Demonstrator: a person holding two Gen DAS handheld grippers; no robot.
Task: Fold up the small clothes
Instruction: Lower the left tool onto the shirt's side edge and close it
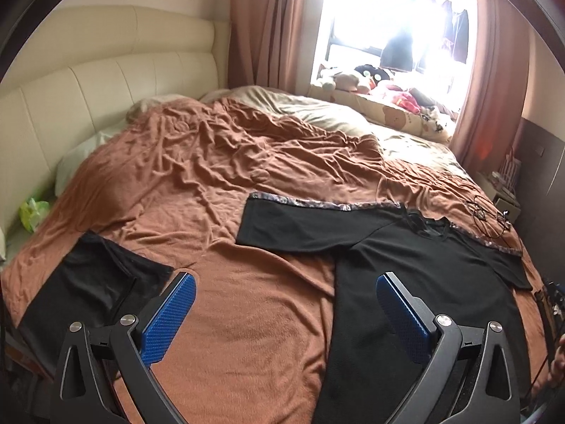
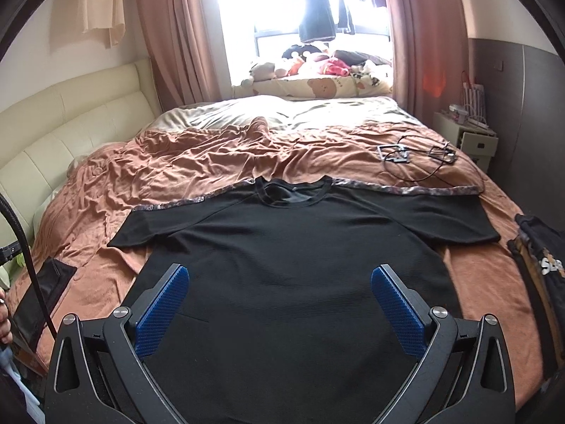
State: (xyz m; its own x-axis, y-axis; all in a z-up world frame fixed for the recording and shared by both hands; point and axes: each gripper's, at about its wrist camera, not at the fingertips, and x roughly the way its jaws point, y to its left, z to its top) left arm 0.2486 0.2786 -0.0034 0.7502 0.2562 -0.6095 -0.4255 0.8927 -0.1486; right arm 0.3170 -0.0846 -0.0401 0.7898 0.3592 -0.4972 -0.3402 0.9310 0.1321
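A black short-sleeved T-shirt of ribbed knit fabric [image 2: 293,247] lies flat and spread open on the wrinkled rust-brown blanket [image 1: 183,162] that covers the bed; its round collar points toward the bright window [image 2: 303,0], and both sleeves are stretched out to the sides, each with a patterned grey band along its upper edge. The right gripper [image 2: 280,304] hangs above the lower body part of this T-shirt; its jaws stand wide apart with the blue ribbed pads [image 2: 162,311] facing each other, and nothing is between them. The left gripper [image 1: 286,314] is also with jaws wide and empty; it hangs over the bare blanket just beside the T-shirt, on the side of the cream padded headboard [image 1: 70,81]; one pad of it appears over the edge of the T-shirt. A second dark folded garment [image 1: 88,282] lies on the blanket further from the T-shirt, toward the headboard, near the bed edge. Beyond the T-shirt collar, on the side away from the headboard, some thin black cables with small metal frames [image 2: 416,159] lie on the blanket; behind them a row of plush toys [image 2: 317,63] sits at the window.
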